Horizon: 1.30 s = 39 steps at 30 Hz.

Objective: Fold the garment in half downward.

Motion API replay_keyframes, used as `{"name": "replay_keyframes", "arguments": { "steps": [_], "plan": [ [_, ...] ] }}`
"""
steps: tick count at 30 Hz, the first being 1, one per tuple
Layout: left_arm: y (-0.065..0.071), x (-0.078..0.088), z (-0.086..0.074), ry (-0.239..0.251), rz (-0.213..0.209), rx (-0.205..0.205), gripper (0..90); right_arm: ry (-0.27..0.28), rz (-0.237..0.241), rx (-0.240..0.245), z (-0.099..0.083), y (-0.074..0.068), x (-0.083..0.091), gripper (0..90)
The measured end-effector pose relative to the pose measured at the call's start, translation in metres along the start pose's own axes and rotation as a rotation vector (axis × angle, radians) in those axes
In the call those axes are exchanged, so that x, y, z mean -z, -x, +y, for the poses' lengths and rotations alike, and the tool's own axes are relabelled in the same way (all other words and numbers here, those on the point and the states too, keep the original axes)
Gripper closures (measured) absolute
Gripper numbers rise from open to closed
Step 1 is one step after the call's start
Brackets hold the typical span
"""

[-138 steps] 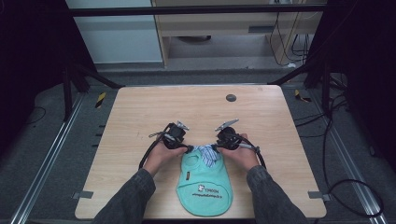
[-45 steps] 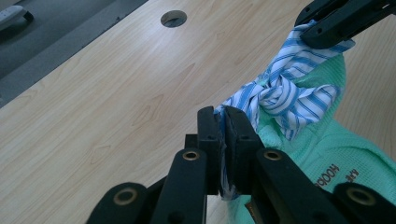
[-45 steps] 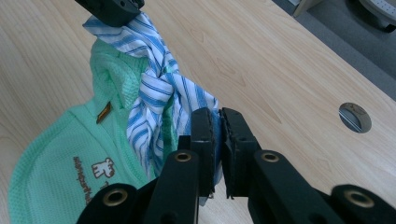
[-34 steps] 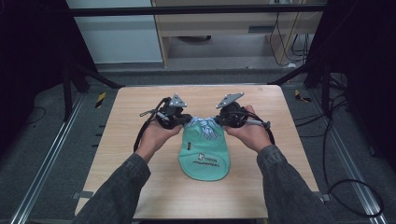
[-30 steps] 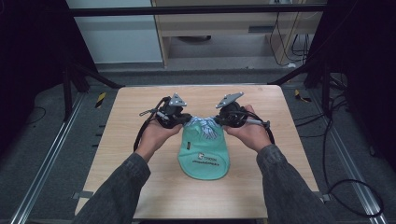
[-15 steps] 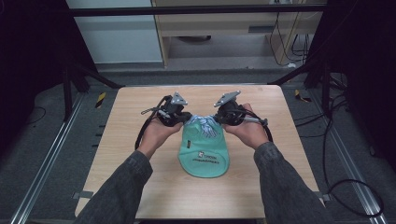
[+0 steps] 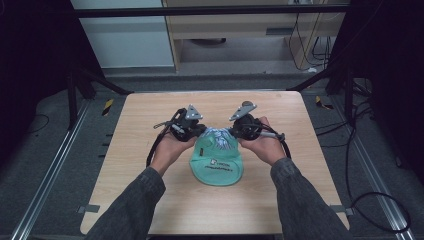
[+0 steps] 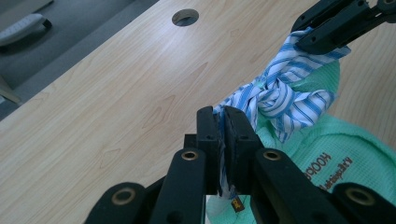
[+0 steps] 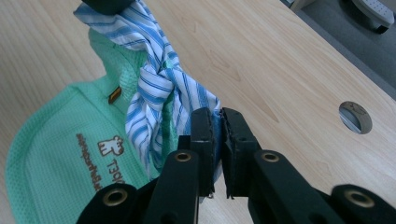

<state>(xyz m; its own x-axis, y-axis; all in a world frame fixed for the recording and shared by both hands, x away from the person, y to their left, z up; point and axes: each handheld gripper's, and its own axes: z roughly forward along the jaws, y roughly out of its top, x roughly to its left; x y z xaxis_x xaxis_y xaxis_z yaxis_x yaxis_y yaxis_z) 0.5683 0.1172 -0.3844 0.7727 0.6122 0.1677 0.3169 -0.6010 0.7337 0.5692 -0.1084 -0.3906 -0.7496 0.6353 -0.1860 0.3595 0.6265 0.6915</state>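
Observation:
A mint-green waffle cloth piece (image 7: 217, 162) with a printed logo lies on the wooden table (image 7: 150, 200), near its middle. Blue-and-white striped ties (image 7: 218, 137) at its far end are knotted together. My left gripper (image 7: 197, 131) is shut on the left tie end, and my right gripper (image 7: 235, 131) is shut on the right tie end. In the left gripper view, the left gripper (image 8: 222, 114) pinches striped fabric, with the knot (image 8: 275, 91) just beyond. The right gripper (image 9: 217, 116) clamps the other end below the knot (image 9: 161, 74), with the green cloth (image 9: 56, 154) beside it.
A round cable hole (image 7: 245, 104) sits in the table near its far edge, just behind the right gripper. Dark frame posts stand at the table's far corners. A cable (image 7: 150, 155) trails from each gripper across the tabletop.
Since the oldest frame, both hands have carried the green cloth from the near edge toward the table's middle. Over the last second it has crept only slightly farther away.

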Motion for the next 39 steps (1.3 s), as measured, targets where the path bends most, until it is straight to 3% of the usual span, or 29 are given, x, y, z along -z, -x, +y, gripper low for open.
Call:
{"name": "replay_keyframes", "arguments": {
  "steps": [11,22,26,39],
  "plan": [
    [0.017,0.007,-0.023,0.044,-0.017,-0.001,85.7,0.033,0.005,0.035,-0.016,-0.02,0.005,84.0],
    [0.034,0.008,-0.051,0.048,-0.054,0.0,85.6,0.017,0.027,0.082,-0.038,-0.044,-0.001,83.7],
    [0.036,0.008,-0.058,0.041,-0.066,0.003,85.6,0.017,0.05,0.073,-0.045,-0.047,-0.002,83.7],
    [0.042,0.011,-0.065,0.051,-0.077,0.011,85.4,0.024,0.058,0.083,-0.047,-0.052,0.003,83.2]
  ]
}}
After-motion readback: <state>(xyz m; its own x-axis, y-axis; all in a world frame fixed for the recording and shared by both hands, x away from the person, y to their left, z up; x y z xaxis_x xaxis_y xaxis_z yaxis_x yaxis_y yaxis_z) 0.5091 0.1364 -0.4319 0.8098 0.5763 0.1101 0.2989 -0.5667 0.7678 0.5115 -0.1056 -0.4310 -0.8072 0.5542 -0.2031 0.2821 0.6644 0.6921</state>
